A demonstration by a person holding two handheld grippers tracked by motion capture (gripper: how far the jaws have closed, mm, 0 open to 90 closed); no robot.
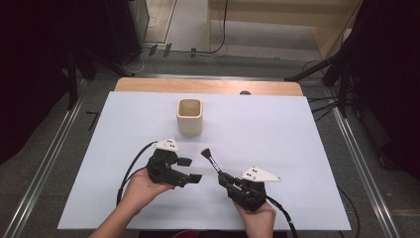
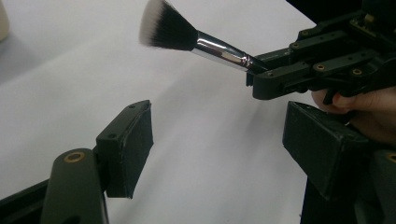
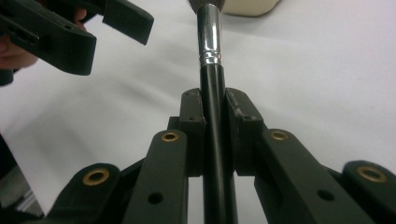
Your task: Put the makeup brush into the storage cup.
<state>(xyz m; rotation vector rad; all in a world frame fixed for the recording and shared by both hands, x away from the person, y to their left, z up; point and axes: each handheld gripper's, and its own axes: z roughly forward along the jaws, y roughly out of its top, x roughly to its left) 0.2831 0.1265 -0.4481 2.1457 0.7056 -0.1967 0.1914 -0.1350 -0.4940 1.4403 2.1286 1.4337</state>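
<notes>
On the near half of the white desk [image 1: 277, 129] from the high view, I see my right claw [image 1: 224, 177] pinching a makeup brush [image 1: 212, 161], bristles aimed far-left toward the beige cup [image 1: 189, 117]. My left claw [image 1: 189, 169] hovers spread, empty.

Left gripper view: brush [image 2: 187, 39] above the desk, clamped at right.

Right gripper view: pads [image 3: 192, 126] squeeze the black handle [image 3: 214, 116].

One makeup brush [image 1: 212, 161] is here, in front of the single beige cup [image 1: 189, 117]. Two claws sit nearer the person than that cup: the left claw [image 1: 190, 169] and the right claw [image 1: 224, 178]. One white table [image 1: 297, 148] carries everything.
</notes>
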